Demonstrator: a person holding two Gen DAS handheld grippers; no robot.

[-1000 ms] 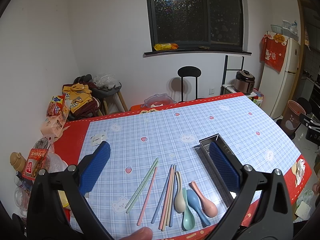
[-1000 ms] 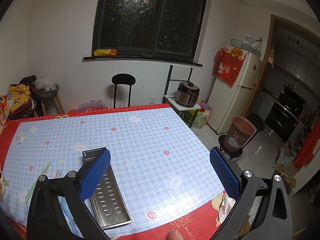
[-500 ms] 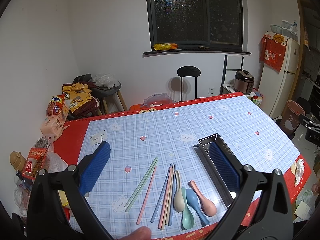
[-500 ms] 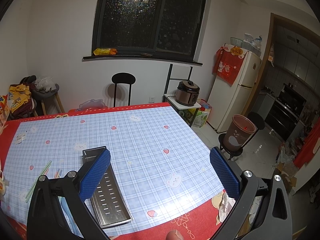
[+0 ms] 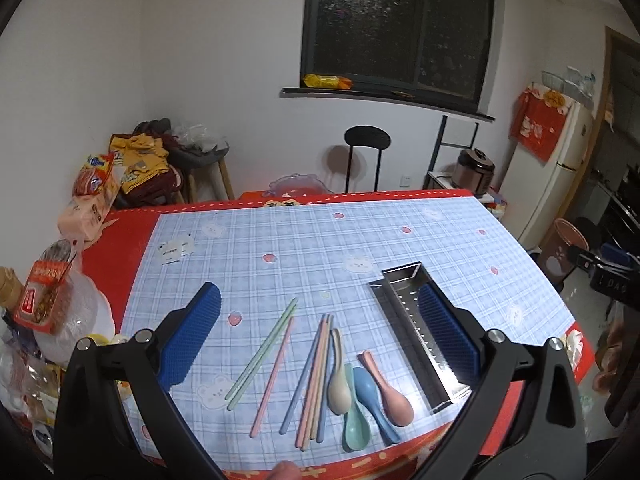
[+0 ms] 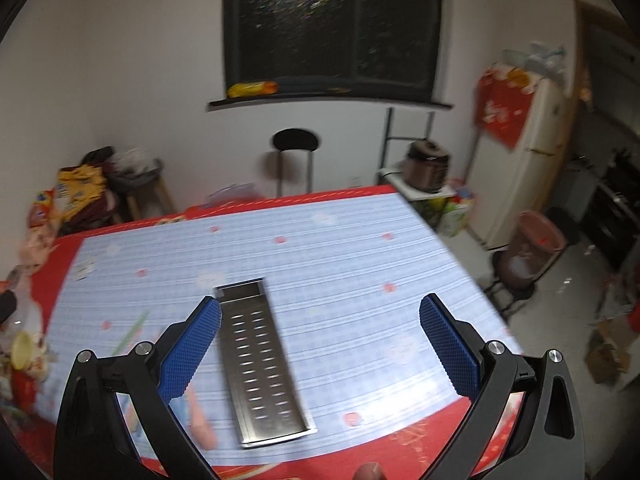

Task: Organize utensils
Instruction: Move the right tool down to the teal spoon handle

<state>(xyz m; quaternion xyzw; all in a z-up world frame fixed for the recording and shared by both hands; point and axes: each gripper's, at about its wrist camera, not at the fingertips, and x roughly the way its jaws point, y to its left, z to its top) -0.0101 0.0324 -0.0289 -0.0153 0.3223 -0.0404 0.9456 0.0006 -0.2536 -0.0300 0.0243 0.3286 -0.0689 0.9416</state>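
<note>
Nearby, chopsticks and spoons lie beside the, apparently empty, tray.

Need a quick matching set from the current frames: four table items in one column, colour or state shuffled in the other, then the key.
Things:
1. metal tray
2. spoon nearest the tray
3. leftmost chopstick pair
4. left gripper

Colour or state:
A. pink
B. open, holding nothing
C. pale green
D. perforated steel, nothing visible inside

Pairs: 1-D, 2-A, 3-C, 4-B
</note>
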